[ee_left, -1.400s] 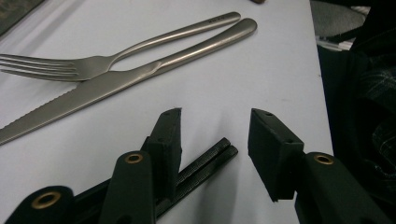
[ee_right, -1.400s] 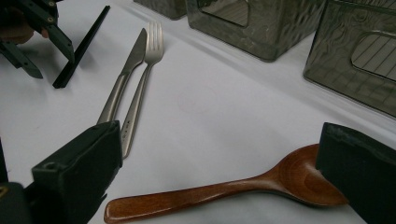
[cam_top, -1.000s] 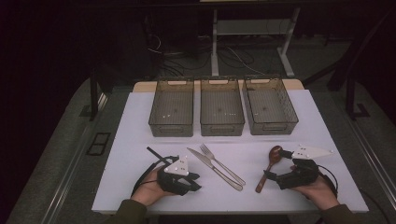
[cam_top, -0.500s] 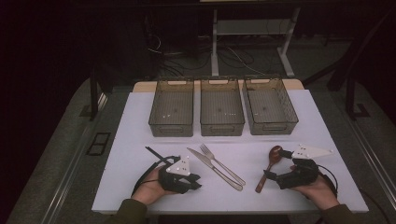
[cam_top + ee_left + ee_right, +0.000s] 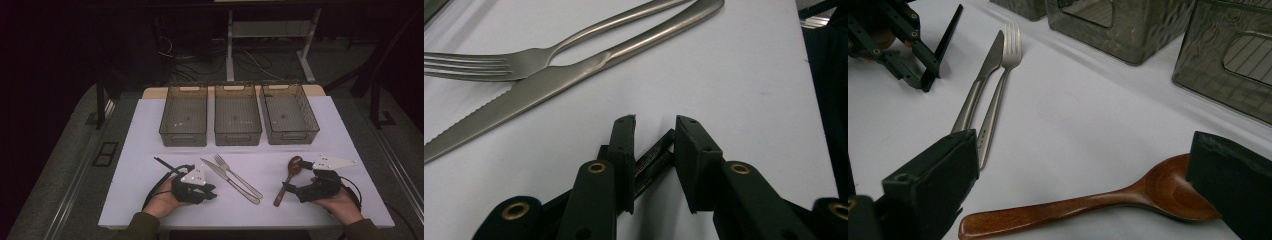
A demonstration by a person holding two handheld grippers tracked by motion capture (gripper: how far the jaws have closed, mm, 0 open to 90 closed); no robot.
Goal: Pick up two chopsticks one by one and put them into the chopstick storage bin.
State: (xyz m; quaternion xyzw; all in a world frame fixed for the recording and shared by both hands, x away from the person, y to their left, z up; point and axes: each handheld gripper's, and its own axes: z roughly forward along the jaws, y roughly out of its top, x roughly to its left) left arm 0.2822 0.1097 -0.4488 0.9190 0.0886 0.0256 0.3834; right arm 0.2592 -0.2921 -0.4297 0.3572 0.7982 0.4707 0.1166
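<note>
A steel knife [image 5: 225, 177] and fork [image 5: 240, 177] lie side by side at the table's middle front. To their right lies a wooden spoon [image 5: 287, 177], bowl pointing away. My left gripper [image 5: 212, 192] rests on the table just left of the knife [image 5: 524, 92]. Its jaws stand a narrow gap apart with nothing between them [image 5: 655, 120]. My right gripper [image 5: 290, 190] is wide open, and its jaws [image 5: 1080, 140] straddle the spoon [image 5: 1073, 207] without touching it.
Three smoky clear bins stand in a row at the back: left [image 5: 183, 139], middle [image 5: 238, 139], right [image 5: 295, 136]. The white table [image 5: 150, 130] has bare room at both sides and in front of the bins. Cables and a stand lie beyond.
</note>
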